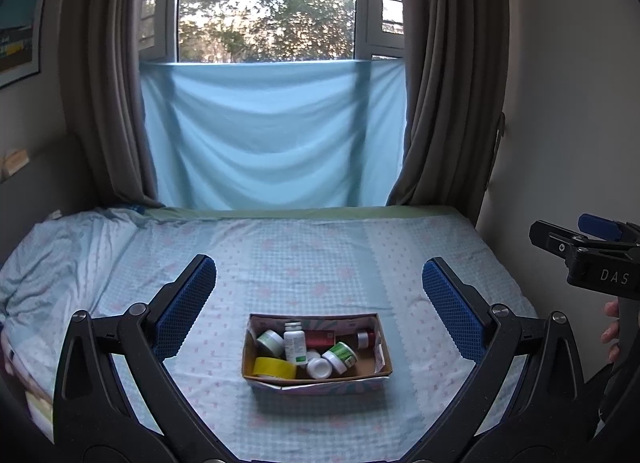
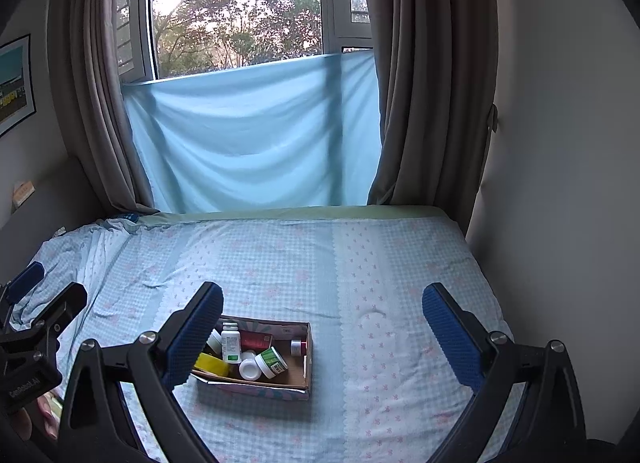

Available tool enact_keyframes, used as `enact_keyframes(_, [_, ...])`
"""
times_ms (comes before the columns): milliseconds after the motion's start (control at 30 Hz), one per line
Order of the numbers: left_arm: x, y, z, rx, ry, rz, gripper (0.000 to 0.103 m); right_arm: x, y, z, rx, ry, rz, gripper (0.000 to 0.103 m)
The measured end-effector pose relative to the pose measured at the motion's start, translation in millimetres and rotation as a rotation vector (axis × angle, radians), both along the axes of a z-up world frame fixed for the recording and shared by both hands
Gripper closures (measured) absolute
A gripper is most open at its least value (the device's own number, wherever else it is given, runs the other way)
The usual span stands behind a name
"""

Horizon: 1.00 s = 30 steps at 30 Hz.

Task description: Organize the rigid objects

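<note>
A shallow cardboard box sits on the bed, also in the right wrist view. It holds a yellow tape roll, a white bottle, green-and-white jars, a white jar, a red box and a small dark red bottle. My left gripper is open and empty, held above and behind the box. My right gripper is open and empty, to the right of the box. Its left finger hides the box's left end.
The bed has a blue checked sheet, rumpled at the left. A wall bounds its right side. Curtains and a blue cloth hang at the window behind. The right gripper shows at the left wrist view's right edge.
</note>
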State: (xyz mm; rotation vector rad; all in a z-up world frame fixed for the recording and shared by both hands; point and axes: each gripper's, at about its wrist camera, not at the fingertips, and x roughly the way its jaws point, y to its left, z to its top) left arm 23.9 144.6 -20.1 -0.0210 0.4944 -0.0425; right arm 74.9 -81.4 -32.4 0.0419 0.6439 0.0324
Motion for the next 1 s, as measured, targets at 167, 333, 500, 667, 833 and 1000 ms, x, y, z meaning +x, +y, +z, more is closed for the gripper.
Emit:
enact_keyframes(167, [-2.8, 2.5, -0.3, -0.008, 0.000, 0.001, 0.000, -2.3, 0.4, 1.0, 0.002, -0.005, 0.000, 0.004])
enact_keyframes(333, [-4.7, 3.9, 0.8, 0.001, -0.007, 0.012, 0.000, -3.5, -0.1, 2.1, 0.003, -0.008, -0.001, 0.004])
enact_keyframes(500, [-5.9, 2.9, 2.2, 0.032, -0.015, 0.029, 0.000, -4.3, -0.3, 2.7, 0.003, -0.009, -0.001, 0.004])
enact_keyframes(667, [-11.8, -5.7, 4.8, 0.072, -0.051, 0.021, 0.000, -5.1, -0.2, 3.4, 0.005, -0.010, 0.000, 0.004])
enact_keyframes(833, [-17.1, -4.6, 7.0, 0.051, -0.079, 0.026, 0.000, -5.5, -0.1, 3.7, 0.006, -0.010, -0.002, 0.004])
enact_keyframes(1000, [-19.8, 0.8, 4.2, 0.028, -0.091, 0.015, 0.000, -6.2, 0.8, 3.4, 0.007, -0.007, -0.006, 0.004])
